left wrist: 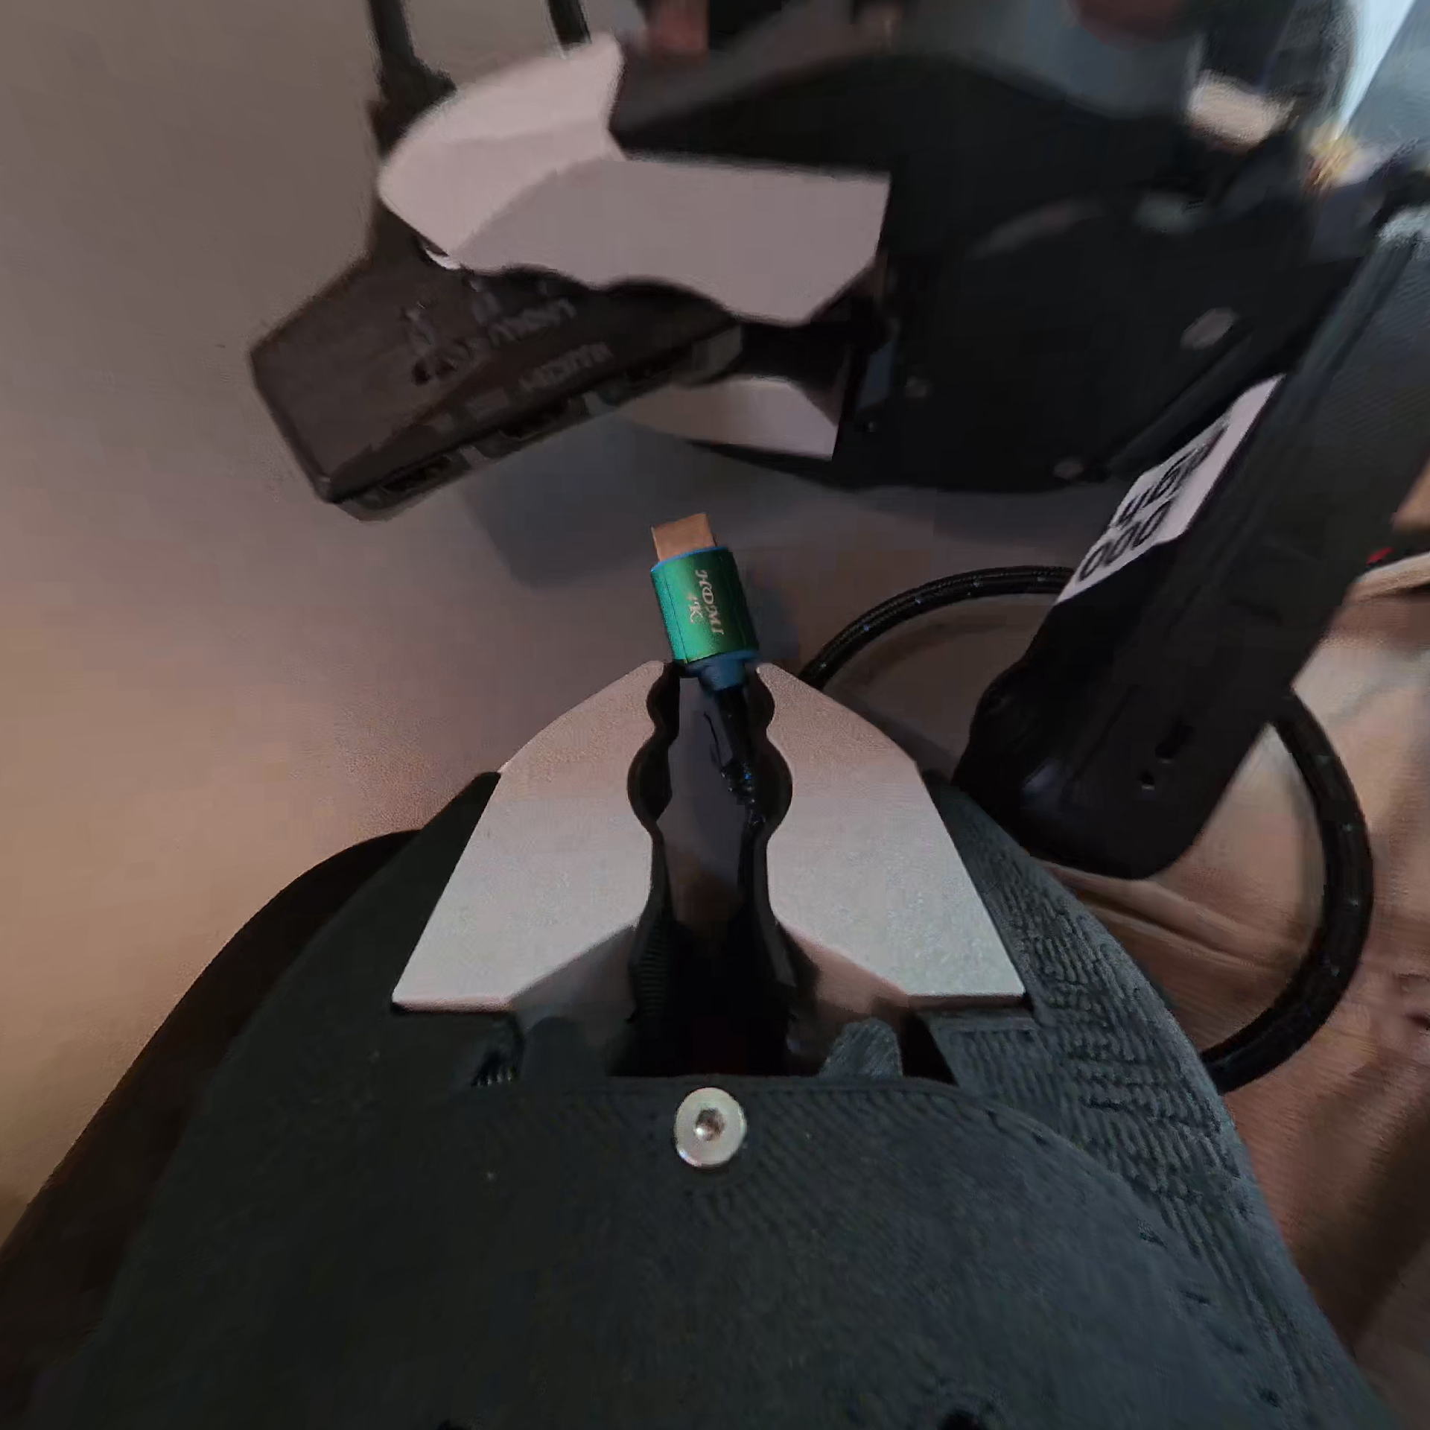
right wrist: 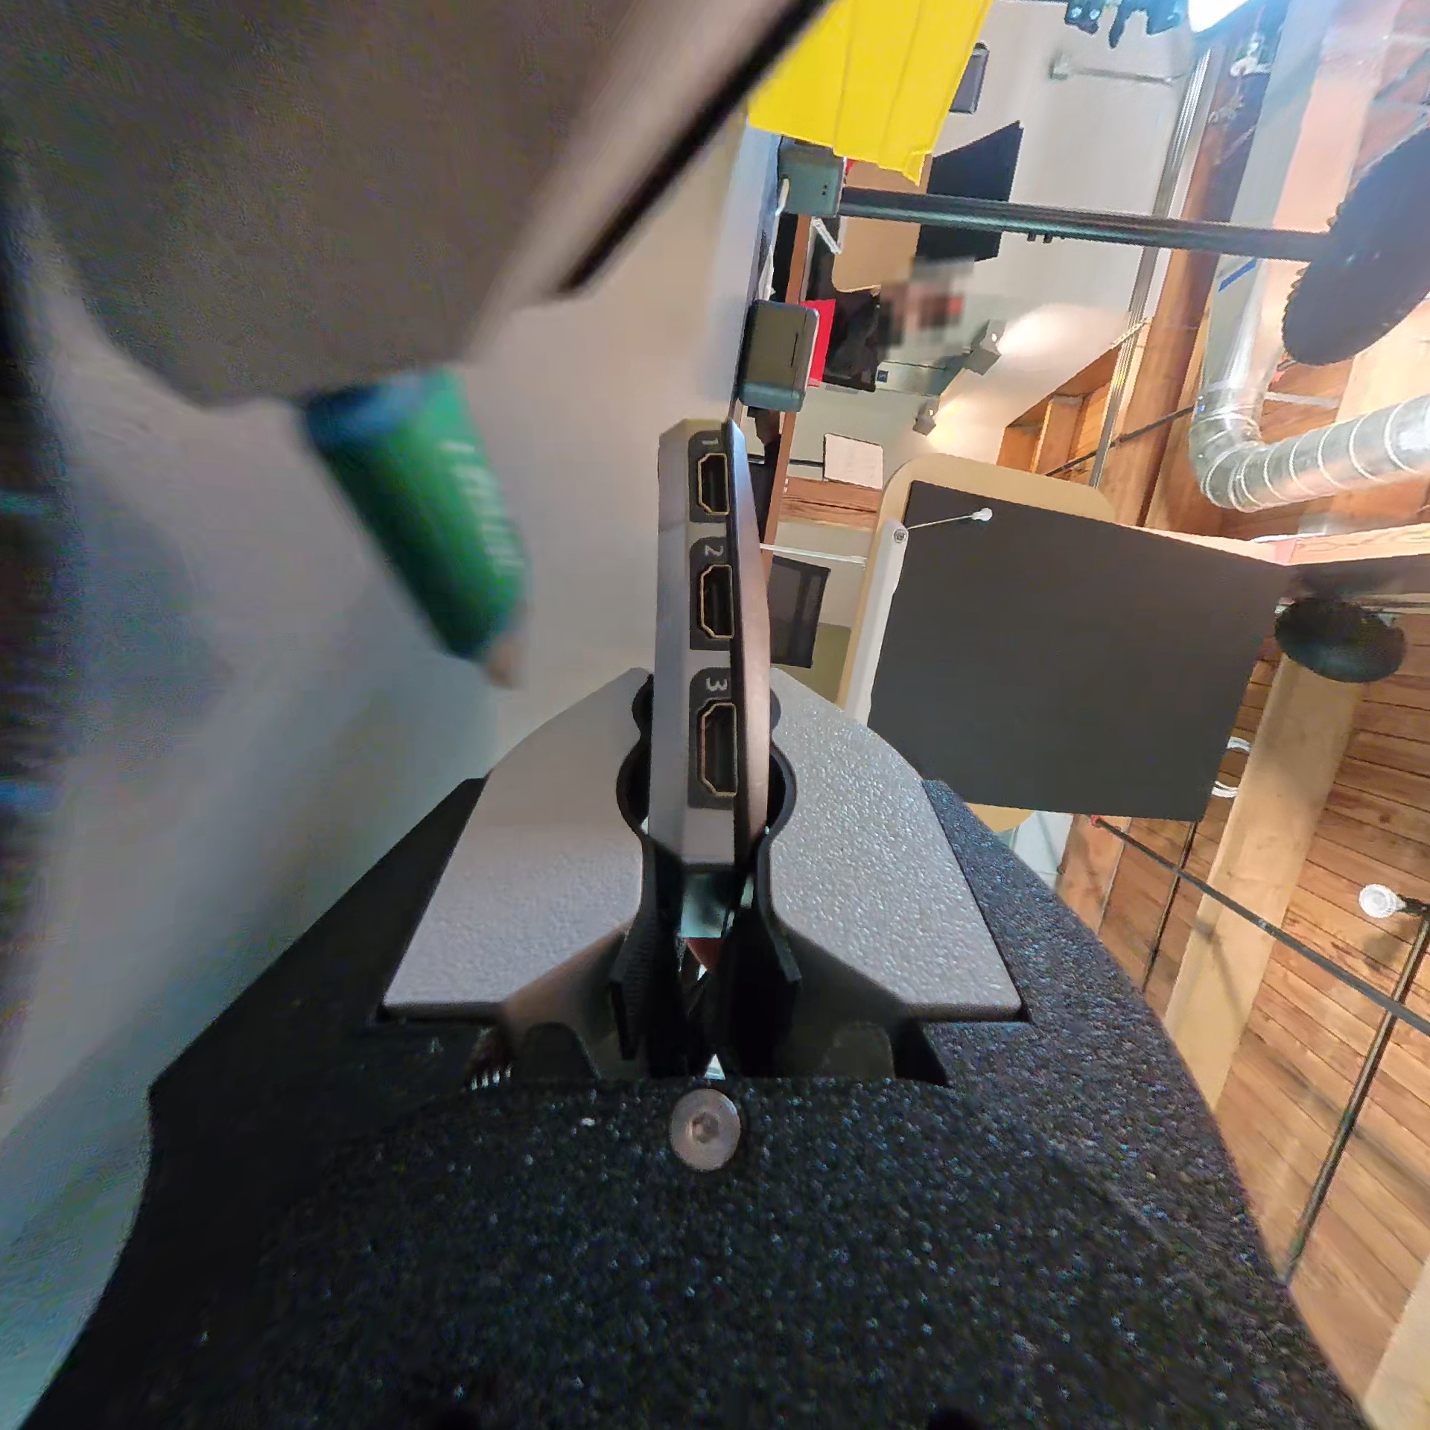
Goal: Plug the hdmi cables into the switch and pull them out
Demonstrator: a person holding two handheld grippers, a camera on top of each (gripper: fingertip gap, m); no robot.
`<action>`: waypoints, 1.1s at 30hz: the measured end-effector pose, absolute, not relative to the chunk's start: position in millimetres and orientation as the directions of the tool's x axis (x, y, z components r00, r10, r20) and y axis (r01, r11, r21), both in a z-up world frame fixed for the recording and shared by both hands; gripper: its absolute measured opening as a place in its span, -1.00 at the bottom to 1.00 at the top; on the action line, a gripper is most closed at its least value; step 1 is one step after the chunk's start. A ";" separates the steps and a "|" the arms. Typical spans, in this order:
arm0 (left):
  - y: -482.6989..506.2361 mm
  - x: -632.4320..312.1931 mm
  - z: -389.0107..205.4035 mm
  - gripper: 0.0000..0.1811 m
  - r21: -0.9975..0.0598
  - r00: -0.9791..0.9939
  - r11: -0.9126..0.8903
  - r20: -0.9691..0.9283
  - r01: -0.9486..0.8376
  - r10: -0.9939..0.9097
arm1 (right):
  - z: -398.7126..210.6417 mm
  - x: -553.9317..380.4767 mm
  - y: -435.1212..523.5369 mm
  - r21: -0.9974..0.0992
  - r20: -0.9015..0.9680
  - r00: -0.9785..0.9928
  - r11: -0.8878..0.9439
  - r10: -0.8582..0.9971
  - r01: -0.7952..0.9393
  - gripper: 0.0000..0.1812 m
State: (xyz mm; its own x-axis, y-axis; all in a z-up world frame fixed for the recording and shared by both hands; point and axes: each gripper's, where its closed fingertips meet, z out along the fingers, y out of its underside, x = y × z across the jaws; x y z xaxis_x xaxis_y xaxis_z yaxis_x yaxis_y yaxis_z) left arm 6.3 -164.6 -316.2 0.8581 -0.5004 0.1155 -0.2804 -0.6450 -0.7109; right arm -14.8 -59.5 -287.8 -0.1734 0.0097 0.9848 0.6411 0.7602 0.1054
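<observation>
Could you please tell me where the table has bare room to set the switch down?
The table is bare left of the switch and the green HDMI plug. It is crowded on the right, where the black cable loops beside the right gripper, and the left gripper holds the plug.

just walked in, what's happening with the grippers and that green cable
A person holds a gripper in each hand. The left gripper grips the green HDMI plug by its cable end, metal tip aimed at the switch. The right gripper clamps the switch, its three ports empty. The plug is close but not inserted.
</observation>
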 end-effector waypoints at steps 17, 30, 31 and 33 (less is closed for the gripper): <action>-153.5 7.8 -299.9 -0.89 -0.657 0.769 -0.740 0.545 0.144 -0.334 | -277.6 -21.4 -62.9 0.130 0.991 -0.120 0.719 -0.065 0.683 -0.75; -148.7 1.9 -304.3 -0.89 -0.634 0.820 -0.705 0.557 0.316 -0.133 | -283.1 -24.5 -60.0 0.247 0.968 -0.209 0.671 -0.138 0.699 -0.76; -149.9 0.4 -304.6 -0.89 -0.624 0.809 -0.704 0.575 0.338 -0.121 | -282.9 -25.7 -62.0 0.258 0.965 -0.216 0.676 -0.147 0.691 -0.75; -151.6 -1.8 -304.4 -0.90 -0.611 0.790 -0.703 0.602 0.366 -0.112 | -280.6 -29.1 -65.6 0.284 0.958 -0.228 0.682 -0.174 0.674 -0.75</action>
State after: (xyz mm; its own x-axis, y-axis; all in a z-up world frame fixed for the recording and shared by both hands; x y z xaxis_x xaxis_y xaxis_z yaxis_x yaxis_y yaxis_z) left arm -1.8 -151.6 -304.4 0.7904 -0.1121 0.6023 0.3655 -0.7026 -0.6105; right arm -29.1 -65.6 -280.6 -0.2276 -0.1742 0.9581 0.6735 0.6824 0.2840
